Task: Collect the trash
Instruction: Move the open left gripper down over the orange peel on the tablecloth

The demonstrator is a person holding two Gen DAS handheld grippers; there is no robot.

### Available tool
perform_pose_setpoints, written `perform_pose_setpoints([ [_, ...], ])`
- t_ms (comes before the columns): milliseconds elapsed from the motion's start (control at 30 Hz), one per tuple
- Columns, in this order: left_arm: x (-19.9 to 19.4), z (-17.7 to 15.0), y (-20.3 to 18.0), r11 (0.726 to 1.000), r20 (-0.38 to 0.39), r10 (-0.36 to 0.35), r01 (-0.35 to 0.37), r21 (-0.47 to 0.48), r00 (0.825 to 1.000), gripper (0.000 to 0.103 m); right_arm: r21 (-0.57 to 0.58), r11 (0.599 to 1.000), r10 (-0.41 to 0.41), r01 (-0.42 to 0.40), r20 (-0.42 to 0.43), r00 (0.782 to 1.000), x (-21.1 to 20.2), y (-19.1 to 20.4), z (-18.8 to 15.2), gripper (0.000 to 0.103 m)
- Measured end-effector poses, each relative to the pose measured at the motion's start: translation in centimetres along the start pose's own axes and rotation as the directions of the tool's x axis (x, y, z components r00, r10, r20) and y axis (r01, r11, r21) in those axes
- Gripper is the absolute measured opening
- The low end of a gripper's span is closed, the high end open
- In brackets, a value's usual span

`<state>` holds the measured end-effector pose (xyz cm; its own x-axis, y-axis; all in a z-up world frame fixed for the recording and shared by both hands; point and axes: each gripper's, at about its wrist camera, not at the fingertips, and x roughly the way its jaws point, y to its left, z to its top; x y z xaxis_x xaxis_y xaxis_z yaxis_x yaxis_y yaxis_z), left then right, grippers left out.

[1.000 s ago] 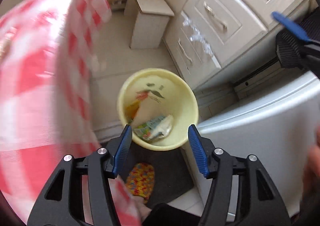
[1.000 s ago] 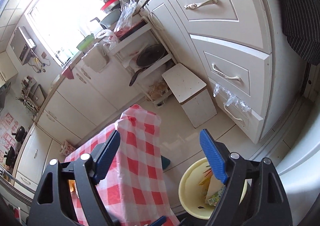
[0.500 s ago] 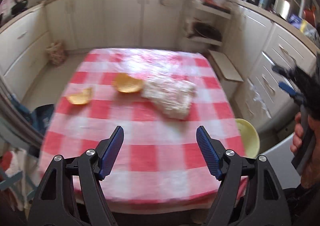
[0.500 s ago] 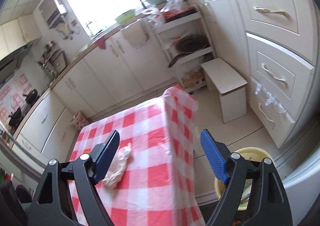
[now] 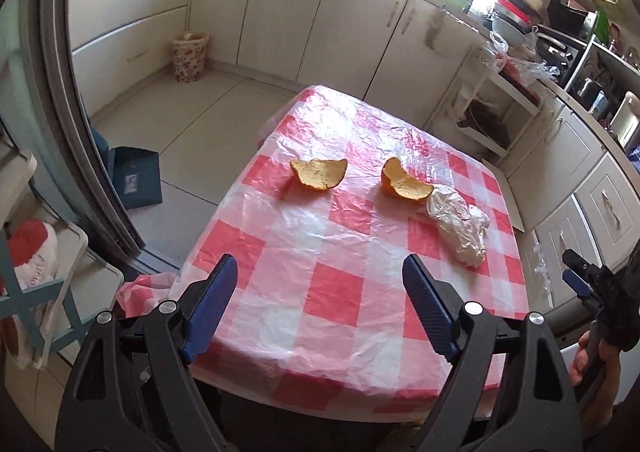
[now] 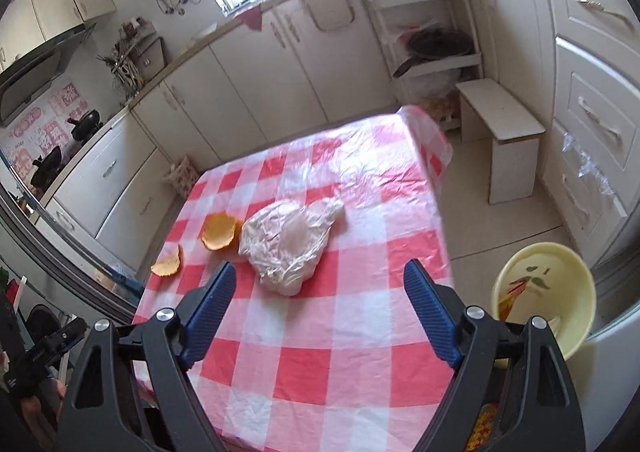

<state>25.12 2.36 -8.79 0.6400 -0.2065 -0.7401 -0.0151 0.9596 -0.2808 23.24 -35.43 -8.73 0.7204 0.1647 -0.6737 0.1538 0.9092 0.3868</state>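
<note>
Two orange peel pieces [image 5: 319, 173] [image 5: 404, 183] and a crumpled white plastic bag [image 5: 460, 228] lie on a table with a red-and-white checked cloth [image 5: 320, 292]. In the right wrist view the bag [image 6: 288, 240] and the peels [image 6: 219, 231] [image 6: 168, 264] lie ahead. The yellow trash bin [image 6: 576, 292] stands on the floor right of the table, with wrappers inside. My left gripper [image 5: 316, 300] is open and empty over the table's near edge. My right gripper [image 6: 316, 300] is open and empty above the near table, and shows at the right edge of the left wrist view [image 5: 580, 276].
White kitchen cabinets [image 6: 592, 91] line the walls. A small white stool [image 6: 500, 131] stands past the table on the right. A floral basket [image 5: 190, 55] sits on the floor by the far cabinets. A dark blue dustpan [image 5: 136, 179] lies on the floor left of the table.
Both grippers swung up and left from the yellow bin to face the table. The peels and the bag now lie in front of them. Both stay open and empty.
</note>
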Motion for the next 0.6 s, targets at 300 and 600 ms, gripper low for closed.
perform_pose_setpoints([
  [300, 4.6, 1.9, 0.1, 0.999, -0.061, 0.031, -0.030, 0.018, 0.998, 0.081, -0.205, 0.978, -0.052, 0.027, -0.115, 0.992, 7.6, 6.3, -0.3, 0.082],
  [600, 11.1, 5.0, 1.3, 0.997, -0.171, 0.043, -0.054, -0.059, 0.984, 0.081, -0.498, 0.847, -0.288, 0.185, -0.138, 0.948, 14.2, 8.6, -2.5, 0.057],
])
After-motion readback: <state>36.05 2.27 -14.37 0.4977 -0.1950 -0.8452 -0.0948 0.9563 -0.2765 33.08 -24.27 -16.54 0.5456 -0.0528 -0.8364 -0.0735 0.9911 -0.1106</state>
